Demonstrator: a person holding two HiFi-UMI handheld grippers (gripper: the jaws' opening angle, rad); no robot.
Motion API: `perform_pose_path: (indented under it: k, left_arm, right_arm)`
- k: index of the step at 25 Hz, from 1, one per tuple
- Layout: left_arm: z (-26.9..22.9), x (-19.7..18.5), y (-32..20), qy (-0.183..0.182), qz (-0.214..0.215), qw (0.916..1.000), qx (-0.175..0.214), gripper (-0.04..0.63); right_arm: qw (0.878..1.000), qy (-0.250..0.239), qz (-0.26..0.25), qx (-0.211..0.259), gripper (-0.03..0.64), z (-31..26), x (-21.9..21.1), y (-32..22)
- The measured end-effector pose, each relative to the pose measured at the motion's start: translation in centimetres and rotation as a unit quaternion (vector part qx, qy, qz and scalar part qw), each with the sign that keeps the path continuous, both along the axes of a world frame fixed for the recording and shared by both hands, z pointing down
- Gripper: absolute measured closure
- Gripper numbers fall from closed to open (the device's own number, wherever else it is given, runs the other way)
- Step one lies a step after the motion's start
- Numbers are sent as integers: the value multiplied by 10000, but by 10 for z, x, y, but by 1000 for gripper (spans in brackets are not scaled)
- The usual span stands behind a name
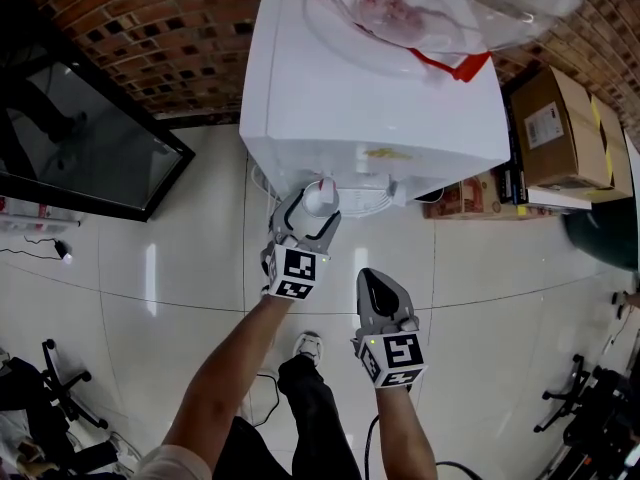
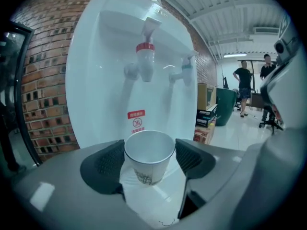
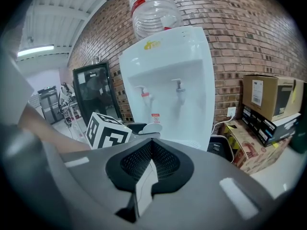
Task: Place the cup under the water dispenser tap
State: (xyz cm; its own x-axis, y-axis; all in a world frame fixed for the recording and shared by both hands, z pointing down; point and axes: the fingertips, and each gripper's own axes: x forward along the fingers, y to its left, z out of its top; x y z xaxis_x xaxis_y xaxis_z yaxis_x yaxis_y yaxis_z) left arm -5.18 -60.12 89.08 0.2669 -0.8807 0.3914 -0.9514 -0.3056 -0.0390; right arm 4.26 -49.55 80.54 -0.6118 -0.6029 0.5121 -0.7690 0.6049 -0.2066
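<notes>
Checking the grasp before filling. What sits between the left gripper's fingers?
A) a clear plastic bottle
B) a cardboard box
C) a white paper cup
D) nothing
C: the left gripper view shows an upright white paper cup between its dark fingers, in front of the white water dispenser.

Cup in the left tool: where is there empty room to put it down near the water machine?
Under the red tap, the recess of the dispenser is free, just above the cup. The floor tiles between dispenser and black cabinet are bare too. Right of the dispenser, boxes crowd the floor.
</notes>
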Motion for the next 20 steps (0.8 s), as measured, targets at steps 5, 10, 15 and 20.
perform_pose_path:
  k: [5,10,15,20]
  left_arm:
    - [5,-2,10,125,-42,9996,-254,194]
    - [-22,-12,53,285,-170,9982,-507,183]
    - [-80,-20,140,667,-262,9946,-752,189]
    - [-167,-39,224,1250,-164,9894,-719,212]
  right_arm:
    - [10000,20,55,-11,615,-7,3,1]
    - [9998,12,182,-58,615,-31,7,17]
    - [9995,23,222,-230,615,-68,10,53]
    - [9986,-135,367,-367,615,-113,-1,100]
